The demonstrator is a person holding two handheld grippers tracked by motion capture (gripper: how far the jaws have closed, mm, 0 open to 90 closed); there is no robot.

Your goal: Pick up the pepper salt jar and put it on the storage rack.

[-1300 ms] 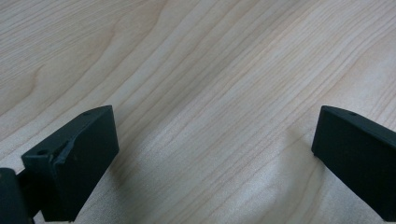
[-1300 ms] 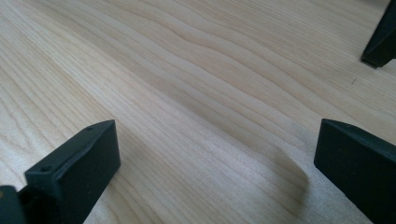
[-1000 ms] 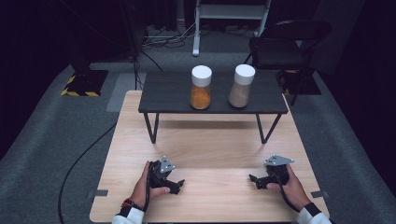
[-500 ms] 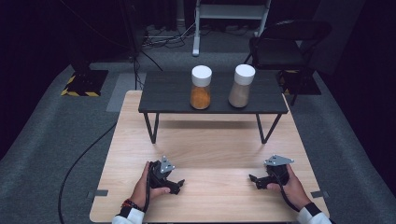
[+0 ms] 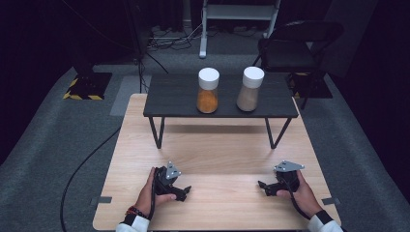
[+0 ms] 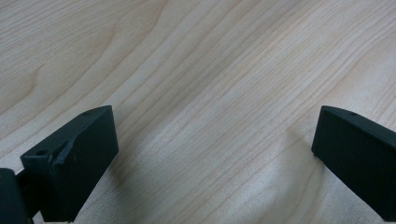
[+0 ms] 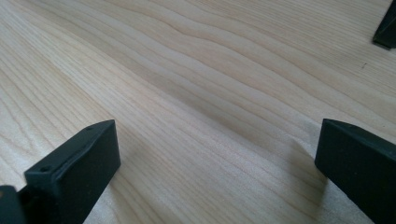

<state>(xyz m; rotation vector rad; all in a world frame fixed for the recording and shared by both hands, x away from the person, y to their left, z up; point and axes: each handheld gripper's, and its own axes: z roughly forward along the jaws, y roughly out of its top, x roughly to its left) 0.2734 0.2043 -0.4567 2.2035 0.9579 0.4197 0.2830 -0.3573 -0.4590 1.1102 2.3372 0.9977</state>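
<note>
Two clear jars with white lids stand on a low black shelf (image 5: 174, 99) at the far side of the wooden table (image 5: 217, 159). The left jar (image 5: 208, 92) holds orange powder; the right jar (image 5: 250, 90) holds beige powder. My left gripper (image 5: 185, 191) rests on the table near the front left, held by a hand, and points right. My right gripper (image 5: 262, 186) rests at the front right and points left. Both are far from the jars. In the left gripper view the left gripper (image 6: 215, 154) stands open over bare wood. The right gripper (image 7: 217, 158) is likewise open above the wood grain.
The shelf stands on thin black legs (image 5: 157, 133) with open space beneath. A black chair (image 5: 295, 48) and a white stand (image 5: 239, 14) sit behind the table on grey carpet. A cable (image 5: 82, 169) trails off the table's left side. A dark corner (image 7: 385, 28) shows at the top right.
</note>
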